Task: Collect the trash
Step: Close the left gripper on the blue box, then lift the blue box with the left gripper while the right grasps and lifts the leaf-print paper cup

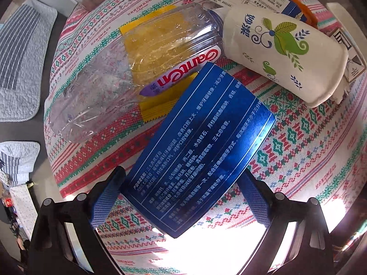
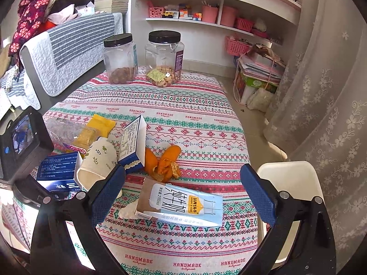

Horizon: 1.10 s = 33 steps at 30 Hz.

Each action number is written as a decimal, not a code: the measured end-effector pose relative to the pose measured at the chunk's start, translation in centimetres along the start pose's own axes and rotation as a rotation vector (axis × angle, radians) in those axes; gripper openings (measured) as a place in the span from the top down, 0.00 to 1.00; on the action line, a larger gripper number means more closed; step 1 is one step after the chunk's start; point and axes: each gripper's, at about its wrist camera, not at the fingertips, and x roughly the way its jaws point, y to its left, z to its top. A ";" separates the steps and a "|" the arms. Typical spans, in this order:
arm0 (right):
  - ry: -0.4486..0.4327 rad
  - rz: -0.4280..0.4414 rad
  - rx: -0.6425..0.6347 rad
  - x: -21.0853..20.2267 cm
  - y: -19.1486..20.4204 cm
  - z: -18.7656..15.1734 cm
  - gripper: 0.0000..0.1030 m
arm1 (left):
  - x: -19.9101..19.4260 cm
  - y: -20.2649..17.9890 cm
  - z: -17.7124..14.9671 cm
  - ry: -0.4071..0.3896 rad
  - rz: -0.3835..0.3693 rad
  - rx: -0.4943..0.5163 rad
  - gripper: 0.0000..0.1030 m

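Observation:
A shiny blue toothpaste box [image 1: 199, 146] lies on the patterned tablecloth between the open fingers of my left gripper [image 1: 181, 197], which do not press it. Beyond it lie a crushed clear plastic bottle [image 1: 128, 68] on a yellow wrapper [image 1: 142, 45] and a tipped paper cup [image 1: 284, 52]. My right gripper [image 2: 183, 192] is open above a flattened light-blue milk carton [image 2: 183, 204]. Orange peel [image 2: 165, 162], a white and blue carton [image 2: 133, 142], the cup [image 2: 98, 160] and the blue box [image 2: 57, 167] lie further left.
Two black-lidded jars [image 2: 119, 59] [image 2: 165, 57] stand at the table's far end. A white bin [image 2: 296, 183] stands by the table's right side, next to a curtain. A grey sofa [image 2: 64, 50] runs along the left. Shelves and stacked papers are beyond.

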 end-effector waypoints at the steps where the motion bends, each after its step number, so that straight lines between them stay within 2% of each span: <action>1: -0.001 0.003 0.000 0.0 0.0 0.0 0.07 | -0.2 -0.1 -0.3 0.005 -0.027 -0.023 0.18; 4: -0.004 0.010 -0.004 -0.2 0.1 0.0 0.07 | -0.3 -0.3 -1.4 0.058 -0.133 -0.112 0.20; 6: -0.008 0.012 -0.007 -0.4 0.2 0.0 0.07 | -0.2 -1.2 -2.4 0.097 -0.161 -0.133 0.18; 9: -0.008 0.018 -0.005 -0.6 0.1 0.0 0.07 | -0.6 -2.5 -3.6 0.109 -0.136 -0.133 0.13; 13: -0.007 0.018 -0.003 -0.6 -0.1 -0.1 0.07 | -2.4 -1.6 -3.4 0.055 -0.117 -0.193 0.10; 15: -0.006 0.018 -0.005 -0.6 -0.1 -0.1 0.07 | -2.9 -0.3 -2.6 0.020 -0.115 -0.240 0.09; 18: 0.001 0.012 -0.020 -0.4 0.2 -0.2 0.07 | -2.2 1.1 -1.1 0.015 -0.134 -0.274 0.09; 21: 0.016 0.011 -0.031 0.2 0.5 -0.3 0.07 | -0.9 1.3 0.2 0.016 -0.075 -0.254 0.09; 22: 0.022 0.015 -0.031 0.3 0.6 -0.3 0.07 | -0.6 1.7 0.7 0.015 -0.073 -0.251 0.16; 24: 0.029 0.027 -0.030 0.6 0.8 -0.3 0.07 | -0.4 1.7 0.8 0.016 -0.133 -0.259 0.41; 29: 0.045 0.079 -0.073 1.2 2.1 -0.2 0.07 | -2.3 1.7 -1.2 -0.037 -0.172 -0.284 0.46; 33: 0.046 0.108 -0.136 1.1 3.7 -0.4 0.07 | -6.7 1.5 -2.7 -0.145 -0.189 -0.320 0.46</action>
